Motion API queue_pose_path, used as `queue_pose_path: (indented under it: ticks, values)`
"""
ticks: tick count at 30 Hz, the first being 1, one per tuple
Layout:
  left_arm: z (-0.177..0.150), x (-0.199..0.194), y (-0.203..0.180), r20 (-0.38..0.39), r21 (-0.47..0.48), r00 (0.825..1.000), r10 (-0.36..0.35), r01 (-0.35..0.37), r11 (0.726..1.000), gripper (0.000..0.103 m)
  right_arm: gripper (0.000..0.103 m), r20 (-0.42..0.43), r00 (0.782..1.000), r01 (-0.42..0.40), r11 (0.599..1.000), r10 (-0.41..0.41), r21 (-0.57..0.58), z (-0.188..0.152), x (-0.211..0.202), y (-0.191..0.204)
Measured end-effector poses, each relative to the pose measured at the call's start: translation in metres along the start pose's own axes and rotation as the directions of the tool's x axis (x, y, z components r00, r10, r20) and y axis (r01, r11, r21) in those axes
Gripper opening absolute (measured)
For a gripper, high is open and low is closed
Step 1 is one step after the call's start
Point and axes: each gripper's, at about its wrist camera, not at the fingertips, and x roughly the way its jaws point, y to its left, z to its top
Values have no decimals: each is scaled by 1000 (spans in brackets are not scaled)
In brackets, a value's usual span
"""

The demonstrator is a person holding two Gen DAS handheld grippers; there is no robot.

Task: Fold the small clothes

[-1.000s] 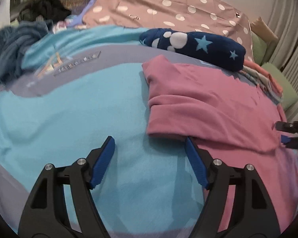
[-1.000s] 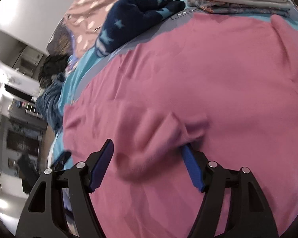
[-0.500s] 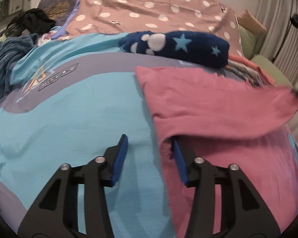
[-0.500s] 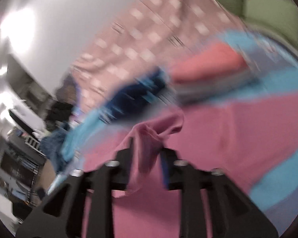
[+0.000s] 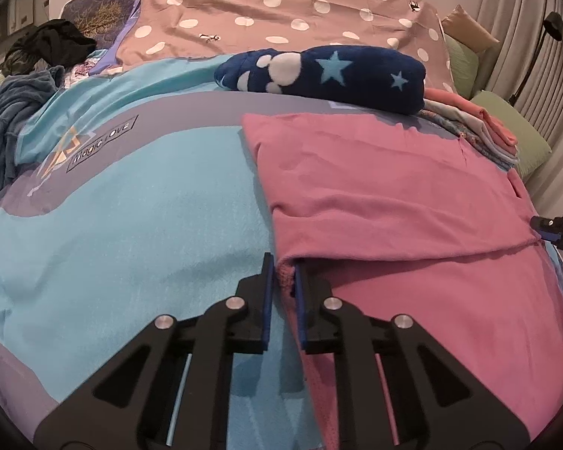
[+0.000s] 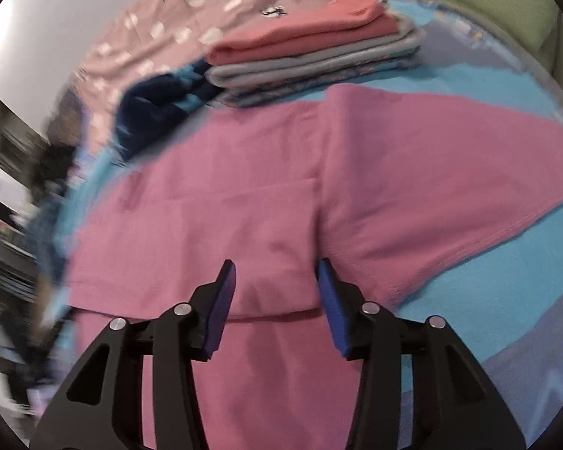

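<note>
A pink garment (image 5: pixel 375 187) lies on the turquoise bedspread (image 5: pixel 131 225) with its upper part folded over, the fold's edge running across the lower right. My left gripper (image 5: pixel 283 281) is closing, its blue pads pinching the garment's near left edge under that fold. My right gripper (image 6: pixel 276 281) stands open over the pink garment (image 6: pixel 244 187), and the folded edge passes flat between its fingers without being pinched. A sleeve spreads to its right. In the left wrist view the right gripper's tip (image 5: pixel 555 227) sits at the fold's right corner.
A navy star-print fleece roll (image 5: pixel 330 75) lies behind the garment. A stack of folded clothes (image 6: pixel 311 56) sits at the back right beside green cushions (image 5: pixel 514 131). Loose dark clothes (image 5: pixel 7 120) are heaped at the far left. A polka-dot sheet (image 5: pixel 281 7) covers the back.
My left jaws narrowed from wide open onto the garment's left edge. My right gripper carried a pinch of pink cloth across, and the cloth now lies flat between its parted jaws.
</note>
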Motion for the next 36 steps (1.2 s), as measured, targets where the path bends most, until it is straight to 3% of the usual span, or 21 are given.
queue_pose_path:
  ticks: [1,2,4,6,9,12,14,17,21,25,26,27,29,33,36]
  values:
    - [-1,0,2,0,-9,1000,-7,7,1000,11,32,36,996,81,997,-82,16,2,-6,0]
    - [-1,0,4,1,-22,1000,-18,18,1000,11,33,76,991,111,993,-113,30,4,-13,-1]
    - [-3,0,11,5,-61,999,-50,50,997,11,34,134,989,67,998,-64,-13,12,-26,15]
    - [-4,0,13,12,-80,998,-63,64,995,13,45,134,991,10,993,6,-115,19,-29,46]
    - [-7,-1,15,25,-94,997,-78,80,992,14,47,52,988,-119,937,144,-327,24,-21,119]
    - [-8,-1,17,32,-111,994,-101,104,988,14,48,-34,977,-196,837,209,-512,19,-3,201]
    - [-9,0,19,33,-121,993,-117,120,985,14,49,-97,971,-231,766,217,-599,15,18,259]
    - [-9,2,20,32,-131,991,-129,132,983,16,51,-180,959,-283,720,219,-634,10,43,317]
    - [-9,4,24,36,-153,987,-157,161,975,17,56,-219,960,-278,673,173,-685,15,83,372]
    - [-9,4,29,44,-180,982,-182,187,966,17,62,-252,963,-252,634,92,-731,12,120,399]
    - [-9,4,29,47,-183,982,-184,190,965,17,54,-237,969,-229,625,71,-746,6,124,401]
    - [-9,3,29,52,-184,981,-185,191,964,17,3,-225,973,-208,614,51,-761,3,130,407]
    - [-10,-1,28,63,-180,985,-162,171,969,12,4,-221,972,-219,642,79,-734,7,130,409]
    - [-13,-16,9,73,-123,997,0,9,992,5,2,-205,964,-263,685,167,-679,20,132,413]
    - [-17,-14,7,45,-113,999,29,-24,993,5,1,-237,956,-292,671,176,-681,19,155,425]
